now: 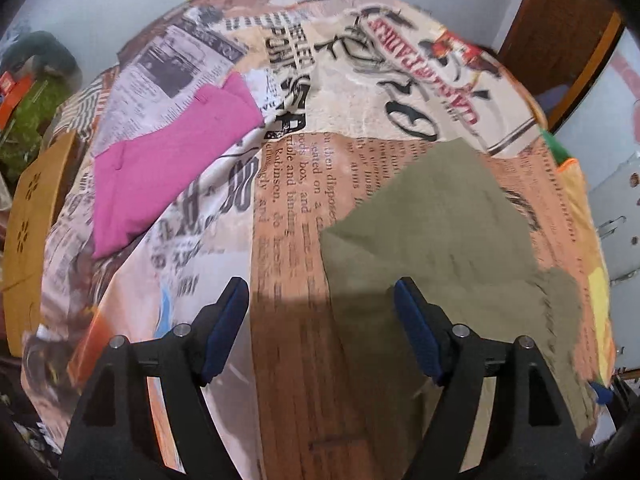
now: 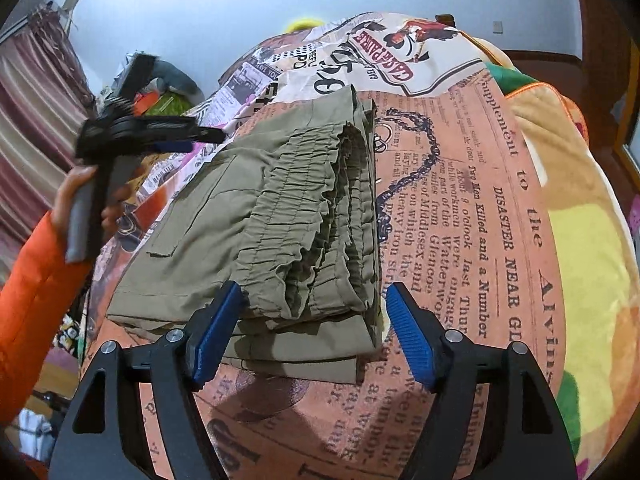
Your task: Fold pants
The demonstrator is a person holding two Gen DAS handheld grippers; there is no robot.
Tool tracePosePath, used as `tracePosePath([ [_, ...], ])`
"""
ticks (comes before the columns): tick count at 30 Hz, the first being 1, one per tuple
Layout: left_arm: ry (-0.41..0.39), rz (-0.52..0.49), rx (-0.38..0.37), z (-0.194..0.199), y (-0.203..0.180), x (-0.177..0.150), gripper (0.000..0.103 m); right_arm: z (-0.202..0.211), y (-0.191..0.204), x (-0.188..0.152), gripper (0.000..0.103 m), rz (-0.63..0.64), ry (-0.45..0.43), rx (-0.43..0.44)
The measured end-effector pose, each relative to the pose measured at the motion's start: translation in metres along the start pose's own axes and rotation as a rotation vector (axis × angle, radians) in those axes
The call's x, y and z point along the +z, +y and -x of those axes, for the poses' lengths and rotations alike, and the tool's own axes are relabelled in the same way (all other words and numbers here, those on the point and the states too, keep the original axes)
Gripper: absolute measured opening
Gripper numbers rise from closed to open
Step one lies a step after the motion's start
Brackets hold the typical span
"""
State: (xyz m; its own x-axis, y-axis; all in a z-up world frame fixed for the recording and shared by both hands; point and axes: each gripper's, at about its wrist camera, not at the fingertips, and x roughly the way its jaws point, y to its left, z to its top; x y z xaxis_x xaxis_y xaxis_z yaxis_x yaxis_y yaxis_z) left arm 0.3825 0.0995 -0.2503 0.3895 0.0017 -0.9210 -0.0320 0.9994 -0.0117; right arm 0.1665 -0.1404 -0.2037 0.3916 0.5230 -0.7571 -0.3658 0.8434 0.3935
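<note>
Olive-green pants (image 2: pixel 280 208) lie folded into a compact stack on the newspaper-print bedspread (image 2: pixel 460 200), the gathered elastic waistband on top. My right gripper (image 2: pixel 314 320) is open and empty, just short of the stack's near edge. In the left wrist view the pants (image 1: pixel 440 232) lie ahead and to the right. My left gripper (image 1: pixel 322 312) is open and empty above the bedspread (image 1: pixel 288 240); its right finger hovers over the pants' edge. The left gripper also shows in the right wrist view (image 2: pixel 176 140), held up at the left by a hand in an orange sleeve.
Folded pink pants (image 1: pixel 168 164) lie on the bedspread to the left. A yellow and green blanket (image 2: pixel 580 240) covers the bed's right side. A wooden chair (image 1: pixel 32 216) stands at the left. Clutter (image 2: pixel 160 92) lies beyond the bed against the wall.
</note>
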Motion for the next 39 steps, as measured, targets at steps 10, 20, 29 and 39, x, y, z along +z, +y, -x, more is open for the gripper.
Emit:
tracePosePath([
  [10, 0.029, -0.007, 0.053, -0.043, 0.018, -0.010, 0.100, 0.001, -0.010, 0.007, 0.074, 0.030, -0.010, -0.051],
  [20, -0.016, -0.070, 0.118, 0.007, 0.017, -0.077, 0.100, 0.029, -0.023, 0.020, 0.074, 0.008, -0.065, -0.169],
  [29, -0.019, 0.074, -0.004, 0.046, 0.018, -0.147, 0.100, 0.042, -0.008, 0.010, 0.075, 0.047, -0.071, -0.163],
  [39, -0.072, 0.083, 0.032, 0.072, 0.006, -0.183, 0.099, 0.011, -0.007, -0.021, 0.074, 0.075, 0.034, -0.142],
])
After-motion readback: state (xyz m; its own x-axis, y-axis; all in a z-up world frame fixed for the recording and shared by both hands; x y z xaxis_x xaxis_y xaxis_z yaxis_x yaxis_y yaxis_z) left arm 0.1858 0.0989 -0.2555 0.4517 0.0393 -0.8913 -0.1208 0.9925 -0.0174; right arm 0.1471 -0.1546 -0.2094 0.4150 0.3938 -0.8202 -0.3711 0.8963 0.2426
